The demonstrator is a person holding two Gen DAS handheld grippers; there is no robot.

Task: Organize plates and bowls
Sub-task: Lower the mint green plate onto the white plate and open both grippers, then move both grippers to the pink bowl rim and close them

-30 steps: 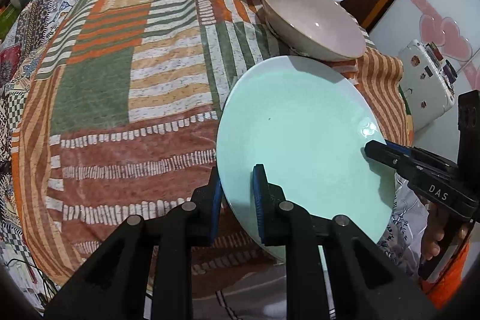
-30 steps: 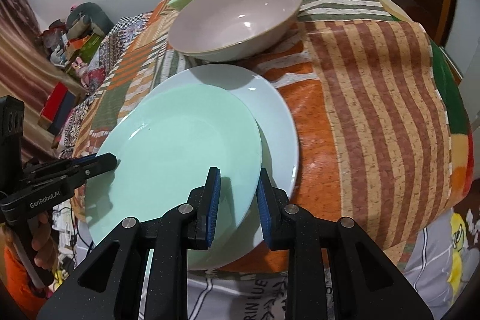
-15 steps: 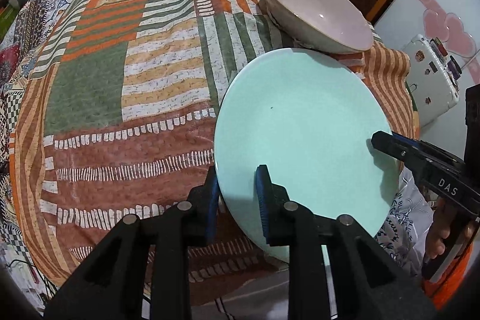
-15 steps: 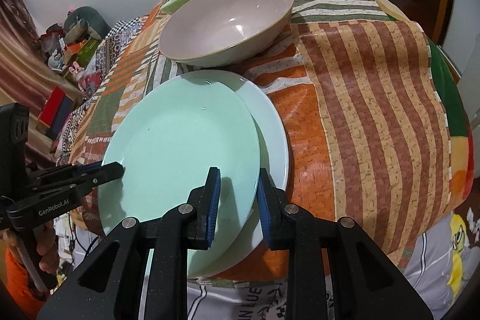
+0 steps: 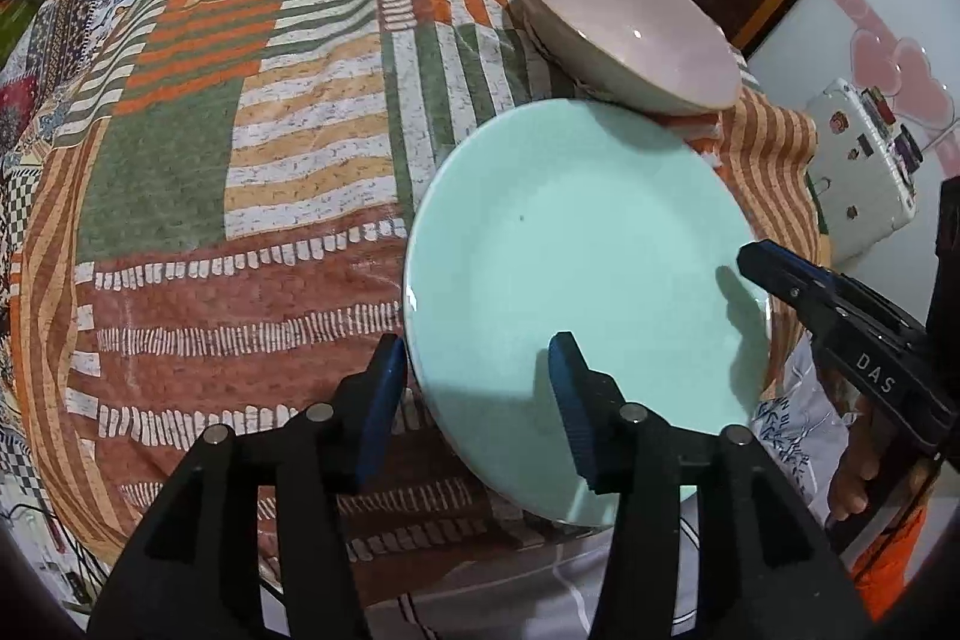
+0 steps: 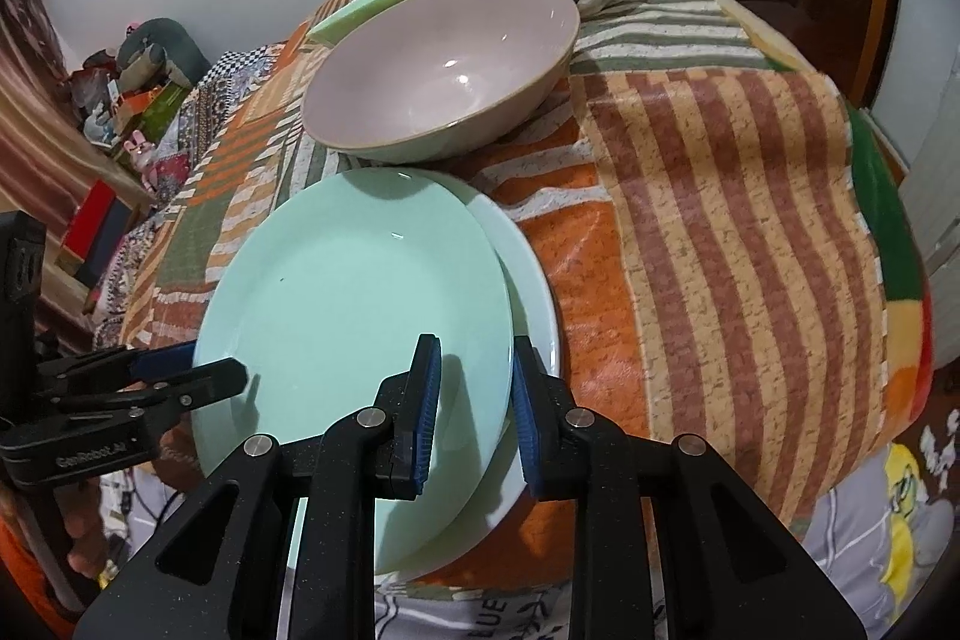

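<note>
left tongs (image 5: 474, 394) have just been opening, off the green plate's (image 5: 576, 268) rim; right tongs (image 6: 474, 400) clamp both plates' edges, white plate (image 6: 534, 304) underneath.

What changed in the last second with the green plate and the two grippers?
The green plate sank onto the white plate. The left hand-held gripper has just been opening, releasing the rim still between its jaws. The right hand-held gripper stays clamped; the bowls stayed put.

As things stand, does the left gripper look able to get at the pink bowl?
Probably yes. The left gripper, whose jaws have just been opening, straddles the near rim of the green plate without pinching it. The pink bowl sits just past the plate's far edge, with nothing standing between them.
</note>
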